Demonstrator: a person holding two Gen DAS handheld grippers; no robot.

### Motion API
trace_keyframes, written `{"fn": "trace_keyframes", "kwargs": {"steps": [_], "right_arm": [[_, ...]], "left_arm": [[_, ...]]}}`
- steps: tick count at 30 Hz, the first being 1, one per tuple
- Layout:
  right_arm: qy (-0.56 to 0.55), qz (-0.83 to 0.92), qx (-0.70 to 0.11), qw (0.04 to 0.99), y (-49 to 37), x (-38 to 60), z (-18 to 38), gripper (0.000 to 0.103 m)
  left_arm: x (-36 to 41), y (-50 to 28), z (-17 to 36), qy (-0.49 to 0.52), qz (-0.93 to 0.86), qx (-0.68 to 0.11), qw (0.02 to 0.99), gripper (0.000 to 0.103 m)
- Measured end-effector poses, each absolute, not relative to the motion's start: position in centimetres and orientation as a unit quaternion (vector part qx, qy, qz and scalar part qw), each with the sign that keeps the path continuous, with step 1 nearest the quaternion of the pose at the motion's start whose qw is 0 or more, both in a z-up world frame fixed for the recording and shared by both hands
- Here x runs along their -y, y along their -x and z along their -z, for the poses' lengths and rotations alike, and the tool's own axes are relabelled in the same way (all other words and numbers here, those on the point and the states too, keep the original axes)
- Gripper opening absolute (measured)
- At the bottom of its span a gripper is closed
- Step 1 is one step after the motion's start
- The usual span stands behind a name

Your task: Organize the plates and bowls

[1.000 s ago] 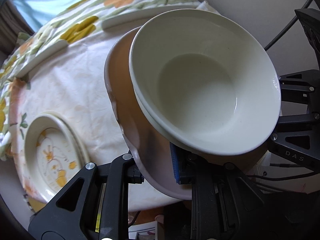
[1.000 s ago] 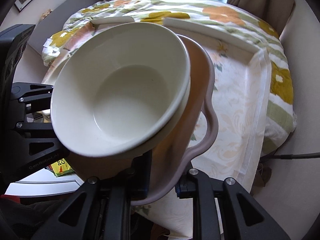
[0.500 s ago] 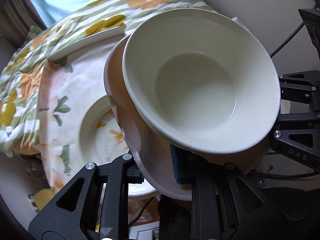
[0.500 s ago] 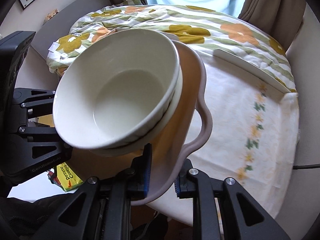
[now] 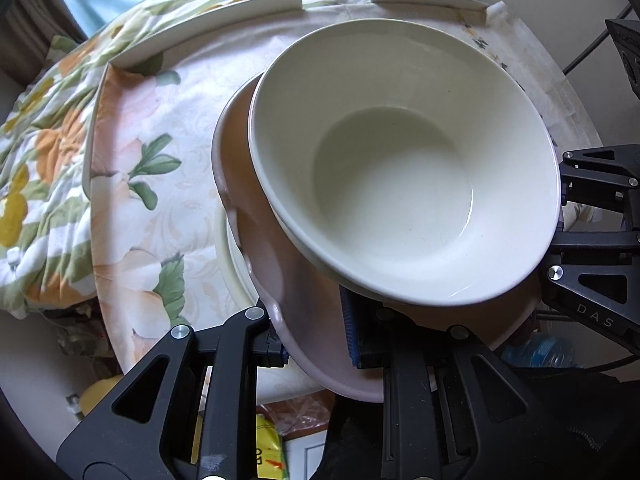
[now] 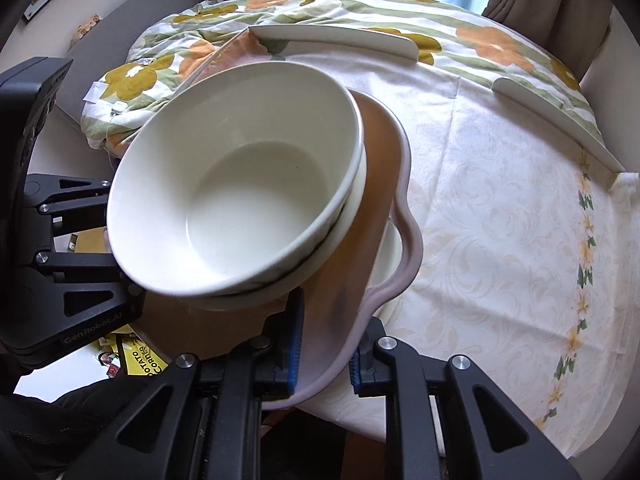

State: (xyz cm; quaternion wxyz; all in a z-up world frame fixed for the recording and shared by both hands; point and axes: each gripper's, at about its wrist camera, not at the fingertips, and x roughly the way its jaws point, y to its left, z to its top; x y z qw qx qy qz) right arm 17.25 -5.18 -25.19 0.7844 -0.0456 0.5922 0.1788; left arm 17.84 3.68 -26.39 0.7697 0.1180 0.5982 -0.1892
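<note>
A lilac-rimmed scalloped tray [image 5: 264, 248] [image 6: 384, 184] with a brown inside hangs over the table and carries two stacked cream bowls. The top bowl [image 5: 400, 168] [image 6: 240, 196] is empty; only the rim of the lower bowl [image 6: 356, 208] shows. My left gripper [image 5: 316, 344] is shut on the tray's rim, blue pads on either side. My right gripper [image 6: 324, 352] is shut on the opposite rim. A cream plate [image 5: 236, 256] [image 6: 390, 248] lies on the table, mostly hidden beneath the tray.
The round table [image 6: 500, 240] wears a pale floral cloth and has white raised rim pieces [image 6: 332, 40] at its far edge. A flowered quilt [image 5: 48, 148] lies beyond. A yellow packet [image 6: 140, 360] sits below the table edge.
Both grippers have carried the tray and bowls sideways across the table. The plate on the table, once in plain view to the left, has come to lie under the tray.
</note>
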Motion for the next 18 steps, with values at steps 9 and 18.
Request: {"fn": "trace_keyframes", "kwargs": {"steps": [9, 18], "right_arm": [[0.036, -0.17, -0.594, 0.785, -17.0, 5.0, 26.5, 0.017], [0.035, -0.169, -0.598, 0.783, -17.0, 4.7, 26.8, 0.017]], "left_arm": [[-4.0, -17.9, 28.0, -0.117, 0.189, -0.604, 0.765, 0.017], [-3.7, -17.8, 28.0, -0.138, 0.17, -0.598, 0.771, 0.018]]}}
